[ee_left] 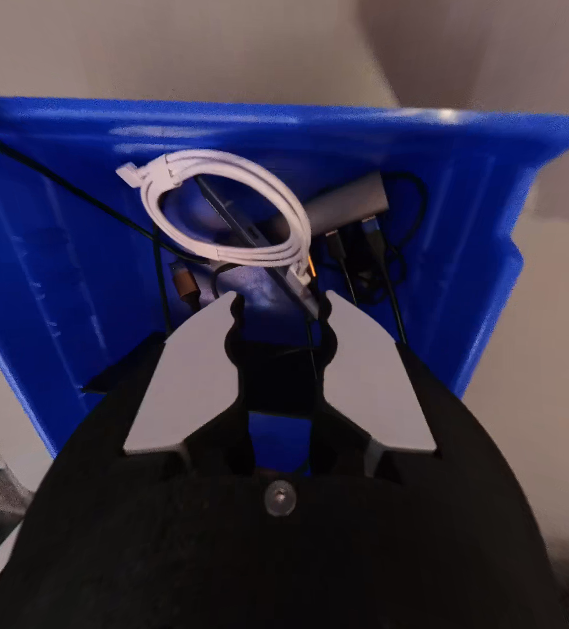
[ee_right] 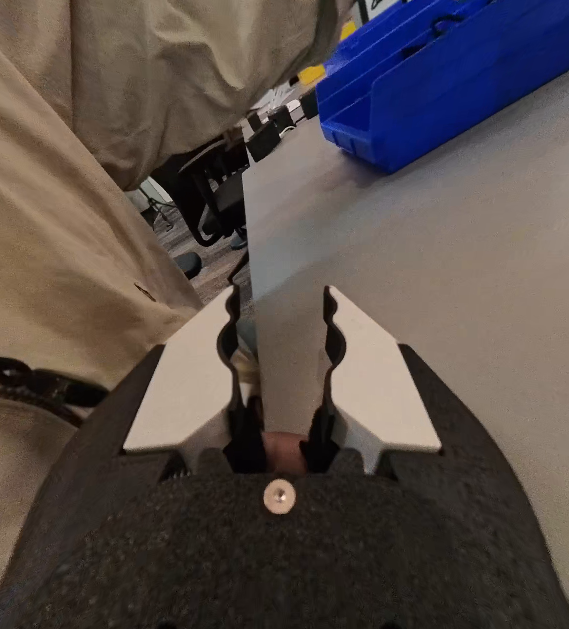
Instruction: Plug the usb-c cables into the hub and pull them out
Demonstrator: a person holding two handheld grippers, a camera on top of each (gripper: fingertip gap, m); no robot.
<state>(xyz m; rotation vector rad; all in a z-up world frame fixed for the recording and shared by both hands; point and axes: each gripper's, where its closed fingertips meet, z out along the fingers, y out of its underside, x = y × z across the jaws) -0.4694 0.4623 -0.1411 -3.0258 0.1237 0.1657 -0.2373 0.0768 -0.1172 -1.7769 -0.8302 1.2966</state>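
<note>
In the left wrist view a blue bin holds a coiled white cable, a long slim grey hub under the coil, a second grey hub at the back right, black cables with USB plugs and a braided copper-coloured plug. My left gripper is open over the bin's near part, its tips just short of the slim hub's near end. A thin black cable runs between its fingers, not clamped. My right gripper is open and empty at the table's edge, away from the bin.
The grey table carries the blue bin at the upper right of the right wrist view. A person's beige clothing fills the left. Black chairs and floor show beyond the table edge. About 45 centimetres separates my left fingertips from my right.
</note>
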